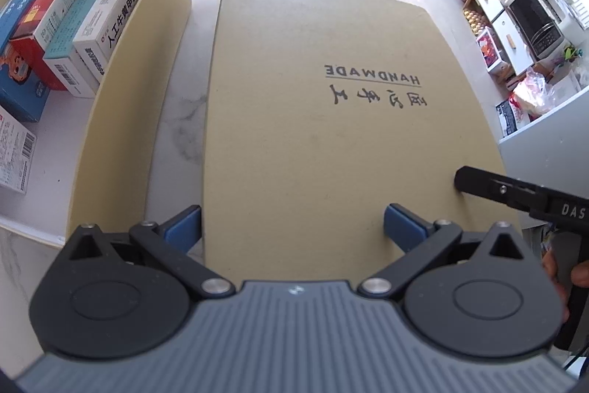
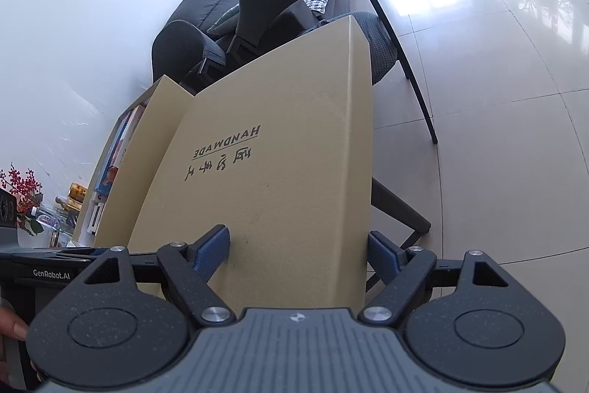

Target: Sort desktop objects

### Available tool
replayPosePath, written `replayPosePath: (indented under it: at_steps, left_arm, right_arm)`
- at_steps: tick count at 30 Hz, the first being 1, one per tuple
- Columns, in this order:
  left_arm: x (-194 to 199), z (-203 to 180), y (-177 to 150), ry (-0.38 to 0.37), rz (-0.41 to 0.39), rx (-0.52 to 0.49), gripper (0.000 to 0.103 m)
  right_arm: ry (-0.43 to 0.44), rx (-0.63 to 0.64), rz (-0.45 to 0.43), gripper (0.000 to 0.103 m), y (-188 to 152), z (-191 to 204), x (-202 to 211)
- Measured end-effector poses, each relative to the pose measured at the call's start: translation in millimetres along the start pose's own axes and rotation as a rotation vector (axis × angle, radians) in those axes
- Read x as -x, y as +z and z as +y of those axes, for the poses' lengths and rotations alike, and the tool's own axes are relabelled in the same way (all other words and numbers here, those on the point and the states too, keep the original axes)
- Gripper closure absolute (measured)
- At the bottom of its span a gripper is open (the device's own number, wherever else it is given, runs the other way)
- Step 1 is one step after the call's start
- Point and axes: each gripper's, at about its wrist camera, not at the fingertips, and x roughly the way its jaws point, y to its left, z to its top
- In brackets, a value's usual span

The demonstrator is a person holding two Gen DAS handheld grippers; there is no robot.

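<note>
lid (image 1: pixel 331 120) between left gripper (image 1: pixel 292 227) fingers, right gripper (image 2: pixel 296 251) straddling edge

"HANDMADE" on kraft lid (image 1: pixel 331 120)

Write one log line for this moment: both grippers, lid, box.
left gripper: open, at lid near edge | right gripper: open, straddling lid's right edge | box: uncovered, packets inside

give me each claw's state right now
left claw: open, fingers straddling the box lid, not clamped
right claw: open, spanning the lid's right edge
</note>
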Motion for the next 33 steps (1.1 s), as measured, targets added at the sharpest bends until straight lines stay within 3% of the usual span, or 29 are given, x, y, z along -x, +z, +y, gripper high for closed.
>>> replayPosePath:
  at_steps: [23, 33]
  left_arm:
    - [31.7, -23.8, 6.5, 0.0, -0.088, -0.026, 0.0]
    - [53.5, -15.7, 11.8, -0.004, -0.134, -0.044, 0.0]
  right_arm:
    - [0.016, 0.035, -0.086, 0.02, 18.4, 5.8, 46.1]
    - [0.025, 0.053, -0.131, 0.02, 20.5, 24.6, 57.5]
